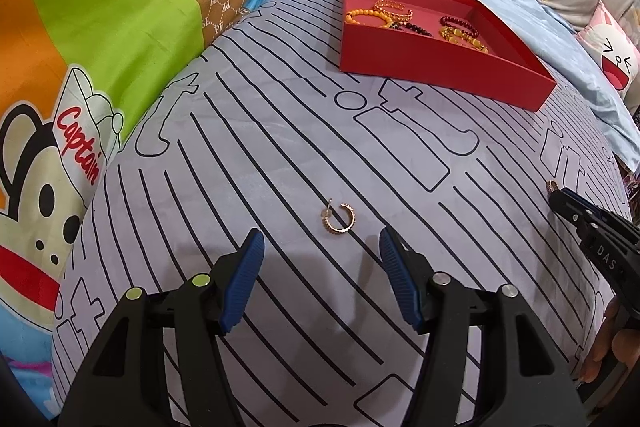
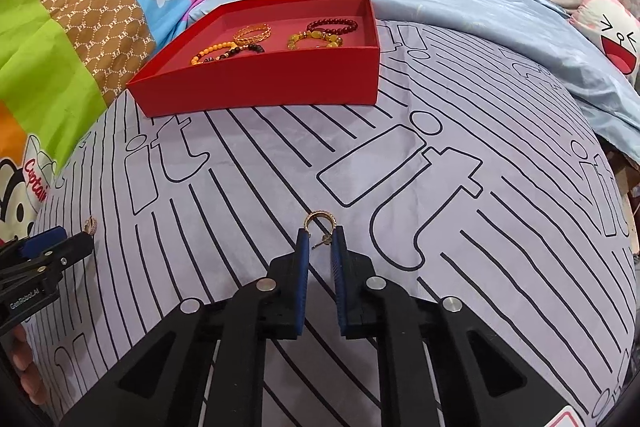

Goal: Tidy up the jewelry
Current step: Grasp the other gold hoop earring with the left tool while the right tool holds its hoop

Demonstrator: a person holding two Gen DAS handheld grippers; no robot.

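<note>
Here the left gripper (image 1: 322, 241) hovers low over a grey striped bedspread (image 1: 256, 131) with its blue-padded jaws spread wide and nothing between them. A small gold hoop earring (image 1: 338, 219) lies flat on the cloth just ahead of the tips, centred on the gap but apart from both pads.

The right gripper (image 2: 321, 237) has its jaws drawn in to a narrow slot. A second gold hoop earring (image 2: 319, 221) sits at the tips: its post lies between the two pads while the hoop itself pokes out in front. Whether the pads actually press the post cannot be told, since a sliver of gap shows on either side. In the left wrist view this same earring appears as a small ring at the tip of the right gripper (image 1: 557, 194), near the right edge.

A red tray (image 2: 256, 91) rests on the bedspread farther back, well apart from both earrings. Inside it lie several bead bracelets: an orange bead bracelet (image 2: 212, 51), a gold chain bracelet (image 2: 253, 33), a dark red bead bracelet (image 2: 332, 25) and a yellow stone bracelet (image 2: 316, 39). A cartoon-monkey quilt (image 1: 80, 67) is bunched along the left, and a pale blue sheet (image 2: 460, 3) lies behind the tray.
</note>
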